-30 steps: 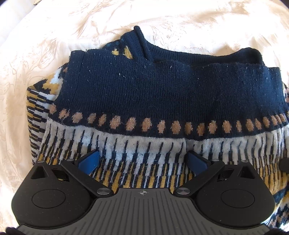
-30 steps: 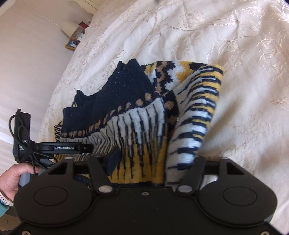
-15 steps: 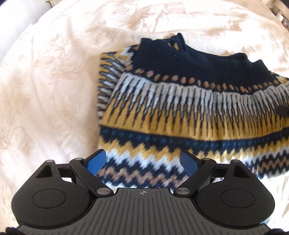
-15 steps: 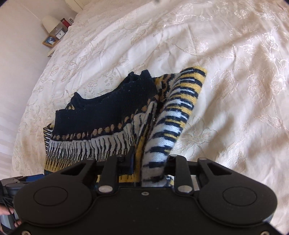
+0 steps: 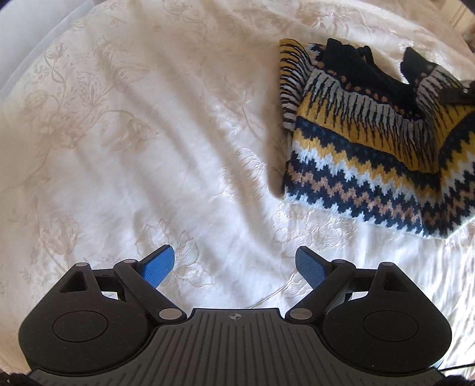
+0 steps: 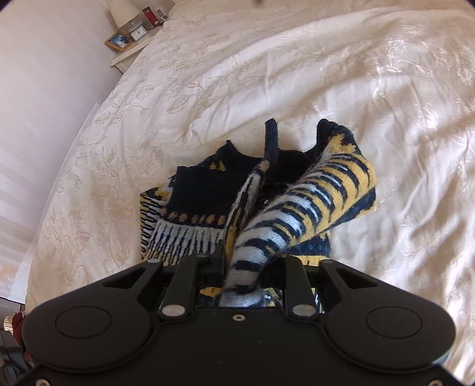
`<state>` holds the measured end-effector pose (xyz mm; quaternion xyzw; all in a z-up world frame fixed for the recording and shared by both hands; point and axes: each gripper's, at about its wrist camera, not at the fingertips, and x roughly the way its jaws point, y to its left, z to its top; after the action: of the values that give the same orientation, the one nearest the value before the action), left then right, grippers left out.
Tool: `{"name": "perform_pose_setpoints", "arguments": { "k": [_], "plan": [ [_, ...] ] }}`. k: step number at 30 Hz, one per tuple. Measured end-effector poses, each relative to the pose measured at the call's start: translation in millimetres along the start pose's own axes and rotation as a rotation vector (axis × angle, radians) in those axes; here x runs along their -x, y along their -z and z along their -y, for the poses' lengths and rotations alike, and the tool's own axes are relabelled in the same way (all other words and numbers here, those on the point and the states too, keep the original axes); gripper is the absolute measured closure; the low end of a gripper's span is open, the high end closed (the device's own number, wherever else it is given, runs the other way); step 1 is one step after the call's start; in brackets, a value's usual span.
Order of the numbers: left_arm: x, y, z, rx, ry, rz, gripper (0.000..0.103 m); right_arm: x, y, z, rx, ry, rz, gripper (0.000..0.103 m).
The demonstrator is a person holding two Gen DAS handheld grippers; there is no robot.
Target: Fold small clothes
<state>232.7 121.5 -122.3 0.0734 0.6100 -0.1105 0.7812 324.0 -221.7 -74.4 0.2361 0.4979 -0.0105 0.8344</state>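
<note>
Cream bedspread (image 5: 148,148) under left tool (image 5: 234,268), spread apart; right tool (image 6: 246,267) clamps lifted sweater (image 6: 311,207).

Cream bedspread (image 6: 297,74); nightstand (image 6: 130,50) holds lamp (image 6: 123,12), photo frame (image 6: 118,41).

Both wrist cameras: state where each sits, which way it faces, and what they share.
Left wrist: on the left gripper, looking down at the cream embroidered bedspread; open blue-padded fingers show, the navy, yellow and white patterned knit sweater up right.
Right wrist: on the right gripper, facing along the bed toward a nightstand; black fingers pinch a sweater fold.
Shared: sweater and bedspread.
</note>
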Motion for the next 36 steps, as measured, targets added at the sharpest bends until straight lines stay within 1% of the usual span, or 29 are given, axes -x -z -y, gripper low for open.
{"name": "perform_pose_setpoints", "arguments": {
  "k": [6, 9, 11, 12, 13, 14, 15, 16, 18, 19, 20, 23, 25, 28, 31, 33, 36],
  "plan": [
    [5.4, -1.5, -16.2, -0.001, 0.018, 0.025, 0.014, -41.7, 1.0, -60.7, 0.078, -0.002, -0.065, 0.075],
    [4.6, -5.7, -20.2, 0.004, 0.028, 0.035, 0.014, -65.2, 4.1, -88.7, 0.149, 0.038, -0.104, 0.074],
    [4.6, -7.8, -20.9, -0.001, 0.028, 0.04, 0.014, -78.3, 7.9, -103.4, 0.21, 0.069, -0.124, 0.073],
    [4.3, -8.5, -21.1, -0.003, 0.028, 0.04, 0.014, -83.6, 10.4, -108.5, 0.236, 0.075, -0.132, 0.07],
    [4.4, -9.0, -21.4, -0.003, 0.028, 0.041, 0.014, -86.6, 12.8, -112.2, 0.256, 0.069, -0.138, 0.064],
    [4.1, -9.4, -21.7, -0.002, 0.031, 0.04, 0.014, -87.7, 15.6, -115.5, 0.278, 0.061, -0.136, 0.062],
    [3.8, -9.5, -21.6, -0.002, 0.034, 0.038, 0.014, -87.3, 17.8, -117.8, 0.295, 0.042, -0.128, 0.054],
    [3.0, -9.8, -21.5, -0.003, 0.038, 0.036, 0.014, -86.3, 19.3, -118.8, 0.308, 0.013, -0.124, 0.05],
    [1.9, -10.4, -19.8, -0.008, 0.045, 0.032, 0.014, -78.9, 22.0, -122.3, 0.327, -0.109, -0.103, 0.05],
    [1.6, -11.1, -18.2, -0.015, 0.048, 0.032, 0.014, -74.3, 23.0, -124.8, 0.339, -0.131, -0.089, 0.051],
    [2.0, -12.3, -16.6, -0.022, 0.05, 0.035, 0.014, -69.1, 23.4, -127.7, 0.352, -0.134, -0.074, 0.051],
    [5.8, -19.2, -11.0, -0.042, 0.055, 0.056, 0.014, -52.3, 22.9, -123.4, 0.344, -0.142, -0.026, 0.05],
    [10.2, -26.5, -6.0, -0.059, 0.059, 0.078, 0.014, -40.7, 22.3, -108.7, 0.288, -0.133, 0.007, 0.045],
    [12.9, -40.6, 1.6, -0.079, 0.08, 0.103, 0.014, -27.4, 26.6, -79.7, 0.215, -0.083, 0.035, 0.044],
    [10.4, -58.2, 9.1, -0.08, 0.13, 0.104, 0.014, -19.3, 39.2, -50.8, 0.173, -0.011, 0.04, 0.042],
    [7.8, -71.2, 14.3, -0.072, 0.161, 0.098, 0.014, -13.6, 50.2, -37.7, 0.175, 0.03, 0.033, 0.038],
    [-1.2, -96.9, 24.2, -0.054, 0.202, 0.087, 0.014, -7.5, 71.2, -32.9, 0.223, 0.057, 0.03, 0.037]
  ]
}}
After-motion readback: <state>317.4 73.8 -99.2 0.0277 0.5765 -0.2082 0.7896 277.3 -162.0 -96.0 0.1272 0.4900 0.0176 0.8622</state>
